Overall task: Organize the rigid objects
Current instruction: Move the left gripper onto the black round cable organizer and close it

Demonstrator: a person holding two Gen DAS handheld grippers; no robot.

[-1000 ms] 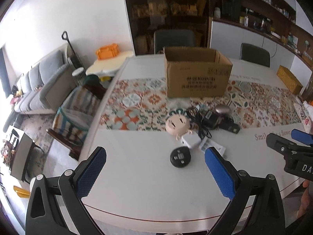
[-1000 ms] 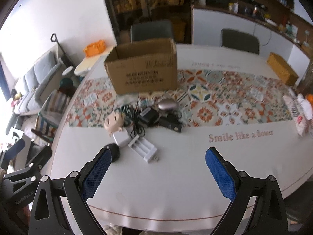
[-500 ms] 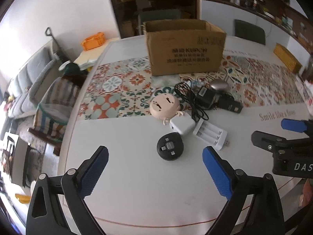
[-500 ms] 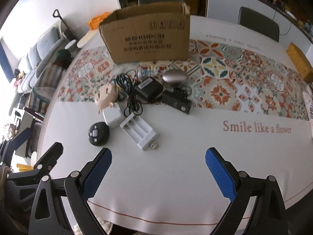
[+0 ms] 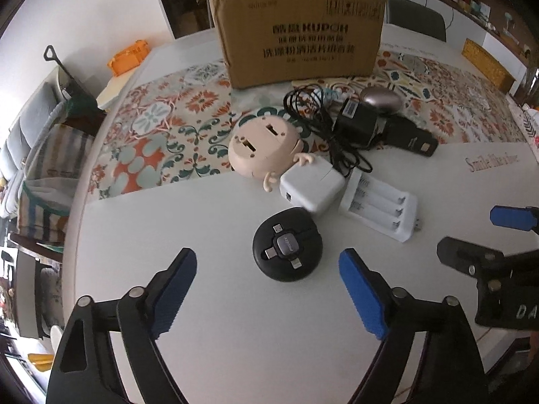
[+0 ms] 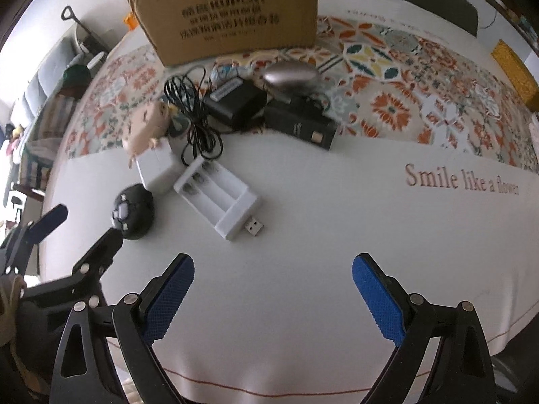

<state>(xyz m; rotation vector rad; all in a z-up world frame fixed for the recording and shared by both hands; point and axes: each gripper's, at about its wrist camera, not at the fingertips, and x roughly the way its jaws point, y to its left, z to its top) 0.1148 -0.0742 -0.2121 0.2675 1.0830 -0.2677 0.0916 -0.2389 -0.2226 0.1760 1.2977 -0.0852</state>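
A heap of small gadgets lies in front of an open cardboard box (image 5: 299,33) (image 6: 232,13). Nearest is a round black cable reel (image 5: 287,248) (image 6: 133,211), then a white charger cube (image 5: 311,190) (image 6: 156,168), a white battery charger (image 5: 379,210) (image 6: 219,198), a beige doll-faced gadget (image 5: 266,146) (image 6: 145,128), a black adapter with coiled cable (image 5: 357,124) (image 6: 235,102), a black block (image 5: 409,138) (image 6: 299,124) and a grey mouse (image 5: 380,99) (image 6: 291,75). My left gripper (image 5: 267,266) hangs just short of the reel, jaws closing, nothing between them. My right gripper (image 6: 273,272) stands open over bare cloth below the battery charger.
The round table (image 6: 337,219) wears a white cloth with a patterned band and a "Smile like a flower" print (image 6: 461,180). A yellow box (image 6: 515,70) sits at the far right. Chairs ring the table; a sofa and a striped chair stand to the left.
Both grippers have dropped closer to the table, so the gadgets look larger. The left jaws have narrowed. The objects themselves have not moved.
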